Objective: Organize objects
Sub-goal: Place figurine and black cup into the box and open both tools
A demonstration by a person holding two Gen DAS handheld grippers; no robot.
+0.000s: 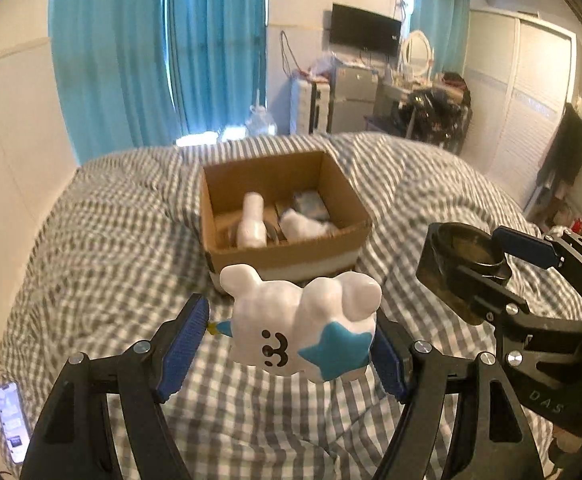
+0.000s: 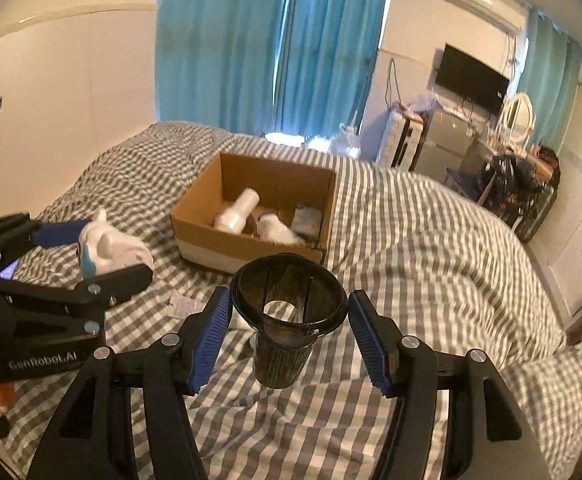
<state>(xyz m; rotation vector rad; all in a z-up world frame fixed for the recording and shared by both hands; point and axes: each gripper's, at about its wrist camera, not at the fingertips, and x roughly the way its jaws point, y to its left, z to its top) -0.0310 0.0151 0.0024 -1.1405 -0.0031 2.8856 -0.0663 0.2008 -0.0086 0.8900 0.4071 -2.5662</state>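
Currently the left gripper [image 1: 291, 354] pinches a white bear figurine [image 1: 303, 328] with a blue star, held clear above the checked duvet [image 1: 103, 240]. The right gripper [image 2: 287, 336] clamps a dark ribbed cup [image 2: 285, 322] just below its flared rim. Beyond both, the open cardboard box [image 2: 251, 246] already holds a white bottle [image 2: 237, 212] and cloth. Risk: the glossy figurine may slip, the cup may tilt, or both grippers may collide converging on the box.
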